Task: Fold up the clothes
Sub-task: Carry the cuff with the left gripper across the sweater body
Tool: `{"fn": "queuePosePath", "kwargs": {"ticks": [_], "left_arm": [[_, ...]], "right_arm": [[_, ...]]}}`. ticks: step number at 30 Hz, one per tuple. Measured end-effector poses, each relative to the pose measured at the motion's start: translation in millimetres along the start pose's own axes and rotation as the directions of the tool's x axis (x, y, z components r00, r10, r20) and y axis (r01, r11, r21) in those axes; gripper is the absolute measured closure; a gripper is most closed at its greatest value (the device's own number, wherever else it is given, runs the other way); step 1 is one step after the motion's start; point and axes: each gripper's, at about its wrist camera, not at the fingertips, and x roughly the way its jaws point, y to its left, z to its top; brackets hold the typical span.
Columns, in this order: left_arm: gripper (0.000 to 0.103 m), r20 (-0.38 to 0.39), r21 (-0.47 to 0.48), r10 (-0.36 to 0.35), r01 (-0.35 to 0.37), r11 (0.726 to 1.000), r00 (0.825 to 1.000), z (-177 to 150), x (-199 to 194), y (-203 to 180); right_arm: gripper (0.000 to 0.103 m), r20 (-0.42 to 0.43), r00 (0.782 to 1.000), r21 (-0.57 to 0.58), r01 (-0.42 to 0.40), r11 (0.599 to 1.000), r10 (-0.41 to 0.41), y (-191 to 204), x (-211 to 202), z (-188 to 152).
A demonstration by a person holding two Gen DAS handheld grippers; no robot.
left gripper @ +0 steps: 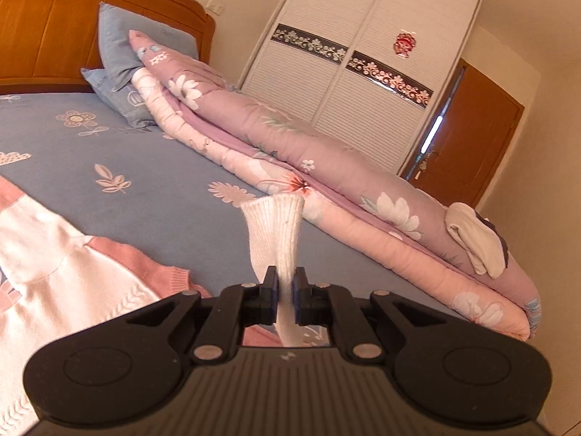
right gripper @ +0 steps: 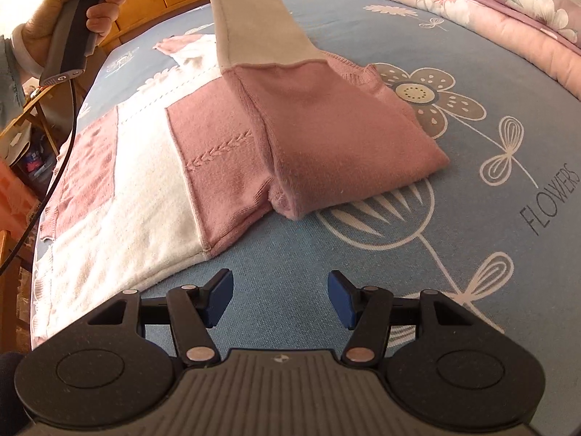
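The left gripper (left gripper: 285, 285) is clenching the white ribbed cuff (left gripper: 275, 232) of a pink-and-white sweater (right gripper: 152, 167), holding that sleeve (right gripper: 250, 25) up off the blue bedsheet (right gripper: 472, 218). The sweater's body is lying flat on the sheet, with a folded quilt (left gripper: 326, 167) well beyond it. The right gripper (right gripper: 280, 299) is hanging released above bare sheet just beside the sweater's edge, gripping nothing.
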Motion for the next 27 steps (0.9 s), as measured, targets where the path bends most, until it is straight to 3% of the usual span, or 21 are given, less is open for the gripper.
{"fn": "queuePosePath", "kwargs": {"ticks": [4,11,16,21,27], "left_arm": [[0.098,-0.026,-0.023,0.048,-0.049,0.999,0.999,-8,14,25],[0.098,-0.012,0.005,0.017,-0.017,1.0,1.0,-8,19,33],[0.097,-0.018,-0.087,0.037,-0.039,0.995,0.999,-24,25,60],[0.097,-0.075,-0.176,0.072,-0.084,0.981,0.995,-53,35,95],[0.097,-0.122,-0.166,0.122,-0.141,0.976,0.985,-65,42,110]], "right_arm": [[0.04,-0.011,1.0,0.002,0.001,1.0,-0.001,1,5,1],[0.04,-0.025,1.0,0.008,0.006,1.0,-0.006,-1,8,3],[0.039,-0.031,0.999,0.003,0.01,1.0,-0.01,-1,9,5],[0.039,-0.039,0.999,-0.002,0.007,1.0,-0.007,0,9,6],[0.039,-0.051,0.999,0.009,0.006,1.0,-0.006,-2,9,6]]}}
